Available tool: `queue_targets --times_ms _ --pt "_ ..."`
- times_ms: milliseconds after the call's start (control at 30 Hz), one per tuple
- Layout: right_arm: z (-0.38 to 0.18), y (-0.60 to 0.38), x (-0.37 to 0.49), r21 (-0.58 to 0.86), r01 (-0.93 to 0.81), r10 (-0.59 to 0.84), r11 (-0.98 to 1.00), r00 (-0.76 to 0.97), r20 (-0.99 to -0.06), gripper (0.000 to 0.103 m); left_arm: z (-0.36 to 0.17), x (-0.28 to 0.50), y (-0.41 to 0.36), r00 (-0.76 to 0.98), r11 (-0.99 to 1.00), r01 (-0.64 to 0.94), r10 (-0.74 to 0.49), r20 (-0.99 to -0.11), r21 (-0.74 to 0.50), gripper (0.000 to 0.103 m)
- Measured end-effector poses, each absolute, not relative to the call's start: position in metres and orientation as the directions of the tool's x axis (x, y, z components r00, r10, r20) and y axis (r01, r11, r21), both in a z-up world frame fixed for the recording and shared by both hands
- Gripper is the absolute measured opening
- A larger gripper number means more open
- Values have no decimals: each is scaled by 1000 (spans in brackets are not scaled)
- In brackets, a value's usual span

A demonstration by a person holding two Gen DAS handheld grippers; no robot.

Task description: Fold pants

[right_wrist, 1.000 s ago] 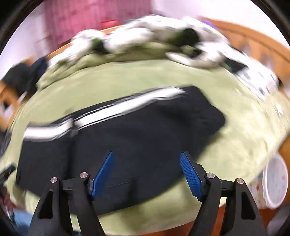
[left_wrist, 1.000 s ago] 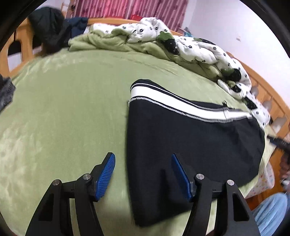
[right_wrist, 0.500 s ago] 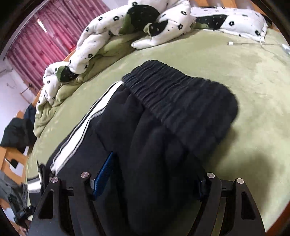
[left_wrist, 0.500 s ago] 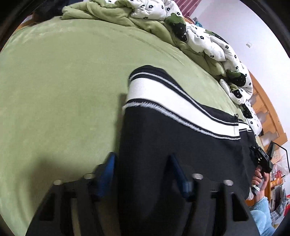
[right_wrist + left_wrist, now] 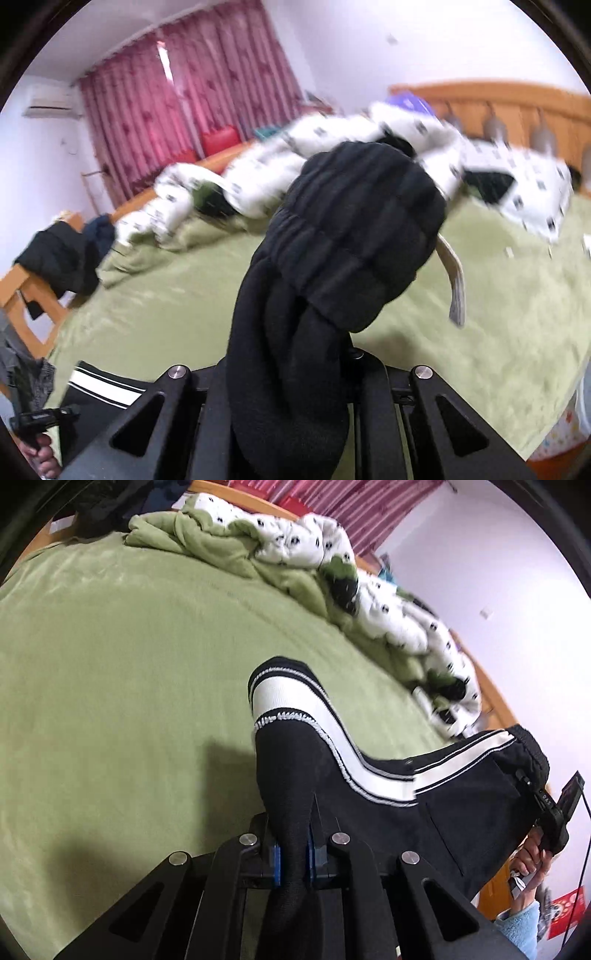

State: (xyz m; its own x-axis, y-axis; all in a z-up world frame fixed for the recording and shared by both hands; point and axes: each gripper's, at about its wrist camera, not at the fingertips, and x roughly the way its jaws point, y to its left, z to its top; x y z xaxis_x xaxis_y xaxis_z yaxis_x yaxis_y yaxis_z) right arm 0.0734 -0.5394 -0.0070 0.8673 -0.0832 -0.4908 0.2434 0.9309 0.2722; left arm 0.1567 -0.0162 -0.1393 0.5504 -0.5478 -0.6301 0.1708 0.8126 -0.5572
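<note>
The black pants (image 5: 436, 808) with a white side stripe are lifted off the green bed sheet (image 5: 110, 686). My left gripper (image 5: 293, 856) is shut on the leg-cuff end of the pants, with black fabric pinched between its blue pads. My right gripper (image 5: 291, 387) is shut on the ribbed waistband end of the pants (image 5: 354, 236), which bunches up in front of the camera and hides the fingers. A pale label (image 5: 456, 284) hangs from the waistband. The right gripper also shows at the far right of the left wrist view (image 5: 554, 812).
A white spotted duvet with a green blanket (image 5: 295, 554) is heaped along the far side of the bed. Dark clothes (image 5: 62, 254) lie on the wooden bed frame at the left. Red curtains (image 5: 192, 110) hang behind. The wooden headboard (image 5: 517, 107) is at the right.
Both grippers have closed on the pants and lifted them: the left on the cuff end, the right on the waistband. The pants no longer lie flat on the sheet.
</note>
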Motion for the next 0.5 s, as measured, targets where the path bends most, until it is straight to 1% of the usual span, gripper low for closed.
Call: queue_targets --times_ms 100,267,333,367,467,500 --pt "29 -494 82 253 178 -44 951 887 -460 15 -119 155 18 610 839 160 -499 -616 -521 9" --pt "52 -430 100 284 62 69 957 901 -429 15 -92 154 106 675 903 92 -366 -641 -419 10" --pt "44 -406 112 296 12 121 955 896 -427 16 -93 158 136 684 925 47 -305 -663 -377 10" --pt "36 -397 120 295 -2 138 955 887 -441 16 -98 161 148 680 935 31 -279 -678 -354 10" --pt "-5 -384 137 273 -10 155 962 843 -516 16 -133 175 168 644 942 -18 -245 -725 -334 10" --pt "-26 -382 144 253 1 146 968 813 -564 17 -147 177 173 624 945 -33 -234 -746 -324 10"
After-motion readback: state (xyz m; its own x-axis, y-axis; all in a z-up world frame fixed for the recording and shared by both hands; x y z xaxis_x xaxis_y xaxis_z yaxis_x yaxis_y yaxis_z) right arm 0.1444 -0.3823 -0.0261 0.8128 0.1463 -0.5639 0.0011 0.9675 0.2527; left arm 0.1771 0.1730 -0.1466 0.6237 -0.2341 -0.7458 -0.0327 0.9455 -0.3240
